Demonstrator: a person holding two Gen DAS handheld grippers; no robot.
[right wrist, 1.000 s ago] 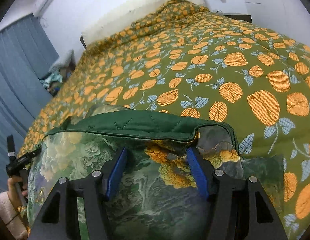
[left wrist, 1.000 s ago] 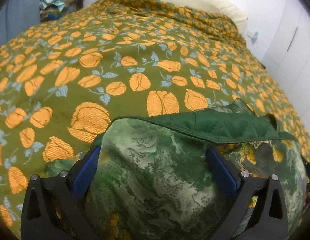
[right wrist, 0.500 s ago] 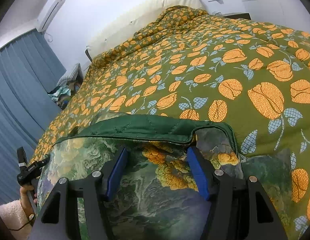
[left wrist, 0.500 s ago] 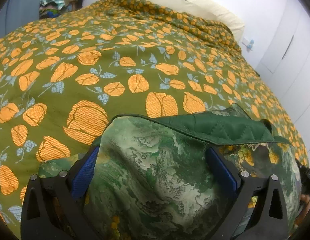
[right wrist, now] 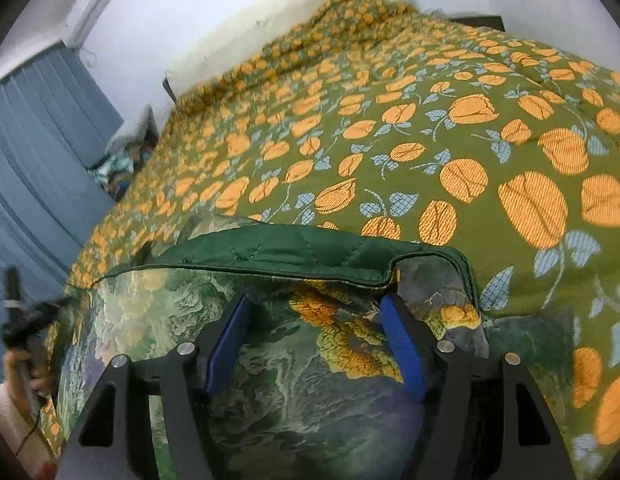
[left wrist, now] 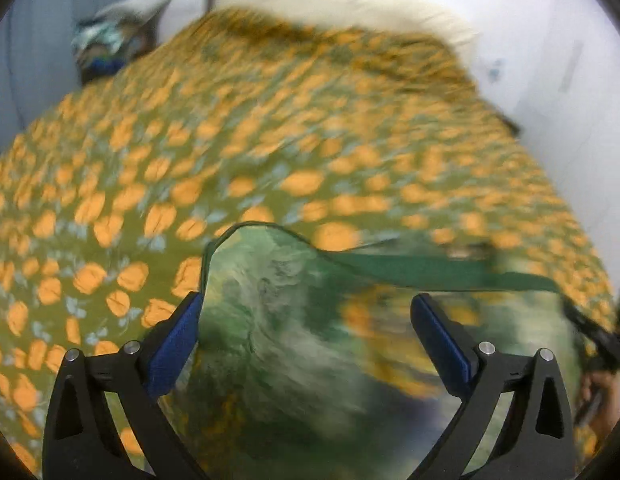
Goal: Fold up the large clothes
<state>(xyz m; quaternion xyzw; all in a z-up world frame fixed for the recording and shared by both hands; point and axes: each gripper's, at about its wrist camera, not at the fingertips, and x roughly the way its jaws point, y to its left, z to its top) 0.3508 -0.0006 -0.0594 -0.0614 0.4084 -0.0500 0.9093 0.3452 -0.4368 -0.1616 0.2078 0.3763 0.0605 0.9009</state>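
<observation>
A quilted garment [left wrist: 290, 320] with a green landscape and flower print and a plain dark green edge band lies at the near end of a bed. My left gripper [left wrist: 306, 298] stands wide, a thick bundle of the garment filling the gap between its blue pads, its corner raised above the bedspread. In the right wrist view the garment [right wrist: 310, 380] fills the space between the pads of my right gripper [right wrist: 315, 300], whose jaws are opening. The left gripper [right wrist: 18, 316] shows blurred at the far left, a hand [right wrist: 26, 368] below it.
A green bedspread with orange flowers [right wrist: 430, 120] covers the whole bed. A cream pillow [right wrist: 310, 4] lies at the head against a white wall. Blue curtains [right wrist: 30, 140] hang at the left, with a pile of clothes [left wrist: 110, 44] beside the bed.
The left gripper has risen with its end of the garment, the bedspread now looks farther off and the view is blurred. The right gripper's jaws stand slightly wider and it has stayed in place.
</observation>
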